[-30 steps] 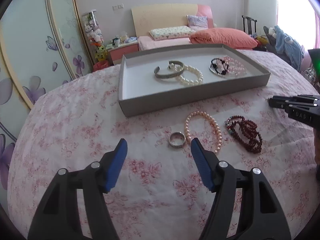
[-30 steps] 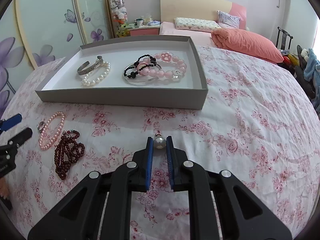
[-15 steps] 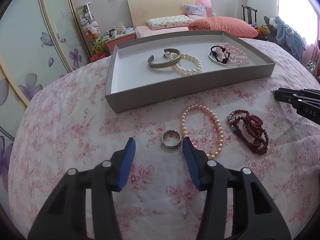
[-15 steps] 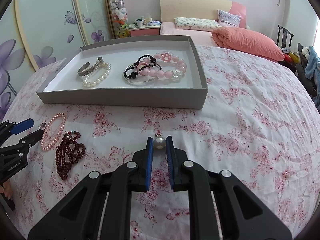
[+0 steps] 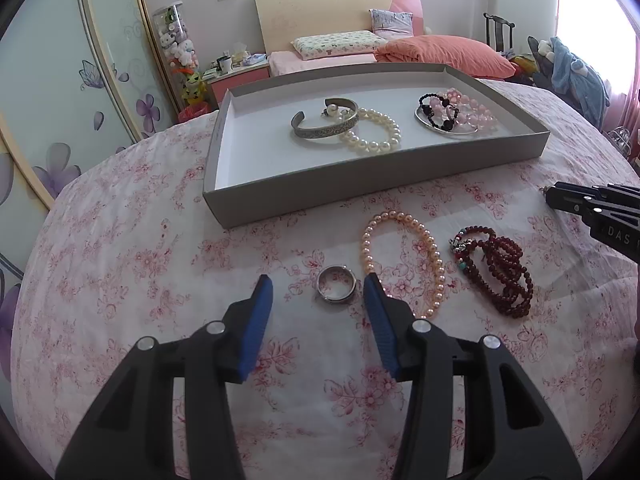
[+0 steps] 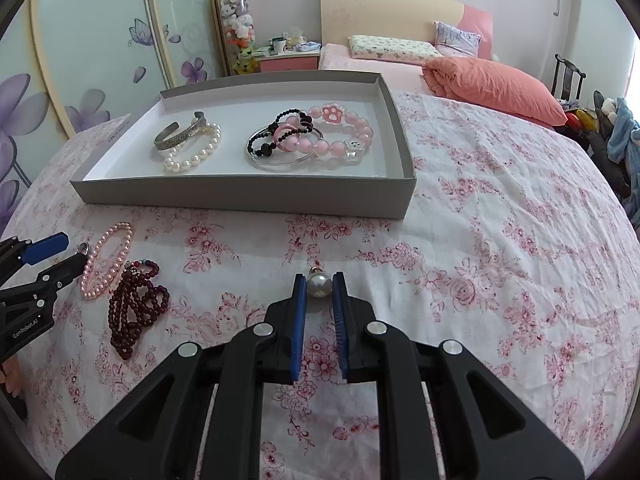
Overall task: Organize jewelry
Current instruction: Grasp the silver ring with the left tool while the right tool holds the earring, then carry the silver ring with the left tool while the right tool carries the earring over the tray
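Observation:
My left gripper (image 5: pixel 319 288) is open, its blue fingertips either side of a silver ring (image 5: pixel 337 283) lying on the floral cloth. A pink pearl bracelet (image 5: pixel 404 258) and a dark red bead bracelet (image 5: pixel 496 270) lie just right of it. My right gripper (image 6: pixel 319 285) is shut on a pearl earring (image 6: pixel 319 283), low over the cloth in front of the grey tray (image 6: pixel 248 198). The tray (image 5: pixel 360 178) holds a silver cuff (image 5: pixel 324 124), a white pearl bracelet (image 5: pixel 374 134), black bead bracelets (image 5: pixel 438 112) and a pink bead bracelet (image 6: pixel 340 136).
The round table carries a pink floral cloth (image 6: pixel 500 240). A bed with an orange quilt (image 6: pixel 492 84) stands behind, a wardrobe with flower panels (image 5: pixel 60 80) at left. The other gripper shows at the right edge of the left wrist view (image 5: pixel 596 212).
My left gripper has moved forward and right so the silver ring now lies between its open fingertips. The right gripper has stayed still with the pearl earring.

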